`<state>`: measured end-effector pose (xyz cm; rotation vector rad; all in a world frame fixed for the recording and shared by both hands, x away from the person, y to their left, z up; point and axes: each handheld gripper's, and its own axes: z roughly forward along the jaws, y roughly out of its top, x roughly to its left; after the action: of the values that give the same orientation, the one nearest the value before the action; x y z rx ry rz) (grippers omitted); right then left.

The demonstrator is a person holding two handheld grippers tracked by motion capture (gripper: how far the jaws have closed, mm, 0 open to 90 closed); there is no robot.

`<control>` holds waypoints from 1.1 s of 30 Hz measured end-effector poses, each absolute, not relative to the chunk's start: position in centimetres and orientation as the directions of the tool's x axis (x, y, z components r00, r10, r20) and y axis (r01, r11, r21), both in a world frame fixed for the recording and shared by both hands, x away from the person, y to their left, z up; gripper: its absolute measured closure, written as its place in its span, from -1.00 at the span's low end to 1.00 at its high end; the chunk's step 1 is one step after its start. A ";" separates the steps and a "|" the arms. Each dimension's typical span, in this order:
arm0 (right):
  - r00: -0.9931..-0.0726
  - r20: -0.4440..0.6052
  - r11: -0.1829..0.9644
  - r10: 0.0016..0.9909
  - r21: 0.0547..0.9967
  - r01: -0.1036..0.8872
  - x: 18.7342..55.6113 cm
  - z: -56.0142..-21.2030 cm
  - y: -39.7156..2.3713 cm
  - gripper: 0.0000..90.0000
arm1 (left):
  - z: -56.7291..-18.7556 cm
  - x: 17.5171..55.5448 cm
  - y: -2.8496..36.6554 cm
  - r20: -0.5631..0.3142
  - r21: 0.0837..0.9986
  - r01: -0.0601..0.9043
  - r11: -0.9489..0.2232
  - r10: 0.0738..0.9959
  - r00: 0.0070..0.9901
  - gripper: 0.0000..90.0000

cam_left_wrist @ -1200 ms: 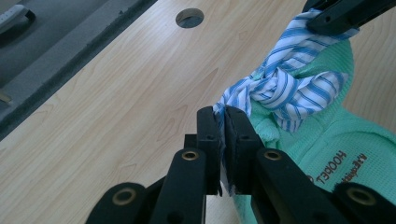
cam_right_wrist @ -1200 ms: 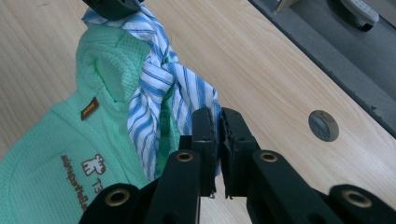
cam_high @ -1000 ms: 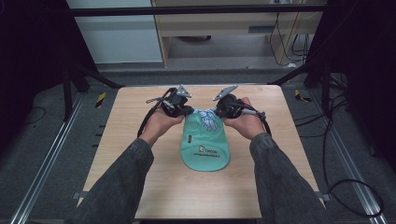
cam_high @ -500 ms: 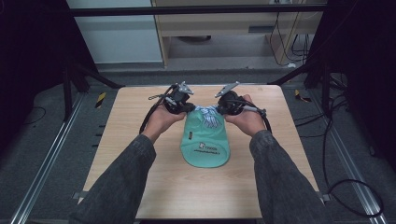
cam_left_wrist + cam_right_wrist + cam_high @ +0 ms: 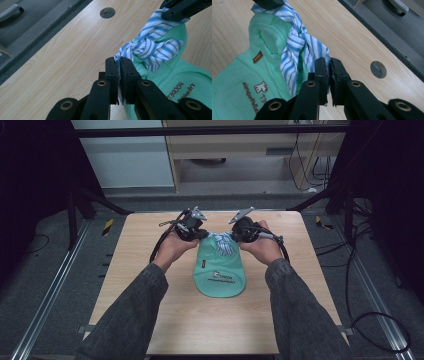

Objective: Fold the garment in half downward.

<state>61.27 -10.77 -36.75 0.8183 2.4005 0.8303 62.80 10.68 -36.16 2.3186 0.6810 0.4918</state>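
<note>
Garment mid-worktop, striped cloth knotted at its 12 o'clock end | left gripper and right gripper each clamp a cloth end | knot looks formed; tightening likely left

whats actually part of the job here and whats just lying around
In the job: green garment; blue-striped cloth knotted at its top; left gripper and right gripper, each shut on that cloth.

Lying about: round hole in the table; cables on the floor.
</note>
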 end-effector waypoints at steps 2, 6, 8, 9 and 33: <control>-0.713 -0.229 0.639 0.662 0.670 0.379 61.3 -36.7 -10.8 0.89 | -36.1 62.8 10.7 0.160 0.689 0.336 -0.642 0.587 0.793 0.90; -0.712 -0.230 0.640 0.664 0.667 0.382 61.4 -36.6 -10.9 0.89 | -36.0 63.1 10.6 0.152 0.688 0.336 -0.643 0.581 0.800 0.90; -0.711 -0.234 0.641 0.664 0.667 0.379 61.5 -36.5 -11.0 0.89 | -35.9 63.2 10.6 0.146 0.698 0.336 -0.632 0.585 0.797 0.90; -0.708 -0.233 0.637 0.666 0.672 0.378 61.5 -36.5 -11.0 0.89 | -35.7 63.2 10.6 0.153 0.693 0.334 -0.639 0.582 0.799 0.90; -0.711 -0.251 0.644 0.657 0.678 0.355 59.6 -37.3 -11.3 0.89 | -36.2 60.8 10.3 0.221 0.687 0.272 -0.674 0.551 0.805 0.89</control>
<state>59.62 -11.33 -37.28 0.7912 2.3804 0.8368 60.84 10.25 -36.18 2.3275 0.6040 0.5494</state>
